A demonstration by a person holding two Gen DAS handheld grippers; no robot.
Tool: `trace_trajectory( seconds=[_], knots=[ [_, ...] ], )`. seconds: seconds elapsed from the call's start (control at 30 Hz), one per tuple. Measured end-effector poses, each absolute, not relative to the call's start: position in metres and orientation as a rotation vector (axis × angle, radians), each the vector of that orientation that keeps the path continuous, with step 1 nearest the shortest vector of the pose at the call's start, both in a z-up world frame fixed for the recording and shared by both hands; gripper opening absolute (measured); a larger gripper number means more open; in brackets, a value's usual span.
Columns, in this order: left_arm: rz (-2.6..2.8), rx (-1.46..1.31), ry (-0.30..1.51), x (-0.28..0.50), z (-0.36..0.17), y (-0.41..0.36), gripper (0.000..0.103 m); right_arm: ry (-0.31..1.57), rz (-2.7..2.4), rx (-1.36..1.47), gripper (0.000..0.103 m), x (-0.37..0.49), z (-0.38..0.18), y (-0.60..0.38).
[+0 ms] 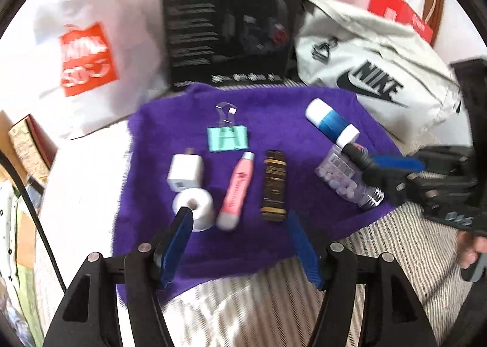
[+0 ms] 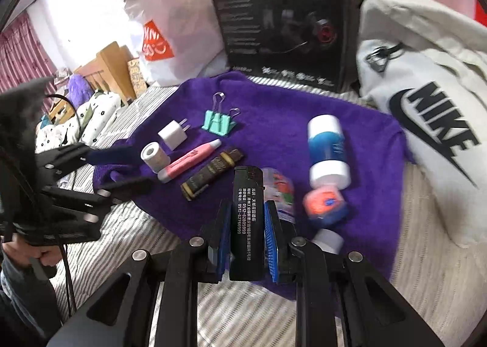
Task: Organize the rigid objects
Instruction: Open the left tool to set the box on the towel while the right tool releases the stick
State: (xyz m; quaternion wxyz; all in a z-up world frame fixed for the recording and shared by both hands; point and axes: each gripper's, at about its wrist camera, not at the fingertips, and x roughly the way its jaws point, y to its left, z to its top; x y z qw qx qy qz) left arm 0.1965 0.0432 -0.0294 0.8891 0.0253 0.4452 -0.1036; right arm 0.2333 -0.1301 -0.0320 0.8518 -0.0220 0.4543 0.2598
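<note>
Right wrist view alone shows my right claw (image 2: pixel 246 225) clamped on a black lighter (image 2: pixel 245 222) above the purple towel (image 2: pixel 289 121); left wrist view shows my left claw (image 1: pixel 240 225) spread wide, empty.

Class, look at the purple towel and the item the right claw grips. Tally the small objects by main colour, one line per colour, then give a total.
White: 2, the charger plug and tape roll
Blue and white: 2, the big bottle and small orange-labelled bottle
Green: 1, binder clip
Pink: 1, pen-shaped tube
Brown: 1, strap
Clear: 1, pill container
Black: 1, lighter
Total: 9
</note>
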Motion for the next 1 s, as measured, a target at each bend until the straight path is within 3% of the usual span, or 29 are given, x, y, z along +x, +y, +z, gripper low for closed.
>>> trace_trajectory(
  seconds=[0.47,0.83,0.93,1.0],
  knots=[
    [-0.100,-0.065,0.885,0.173,-0.015,0.109,0.063,1.033,0.487,-0.132,0.022,0.256,-0.058,-0.087],
    [-0.134,-0.098,0.884,0.150,-0.020,0.107,0.063,1.050,0.445,-0.213,0.022,0.258,-0.069,-0.075],
    [-0.144,-0.093,0.890,0.142,-0.020,0.103,0.064,1.050,0.469,-0.216,0.031,0.256,-0.069,-0.074],
    [-0.145,-0.080,0.892,0.136,-0.019,0.101,0.068,1.055,0.497,-0.215,0.045,0.254,-0.070,-0.073]
  ],
)
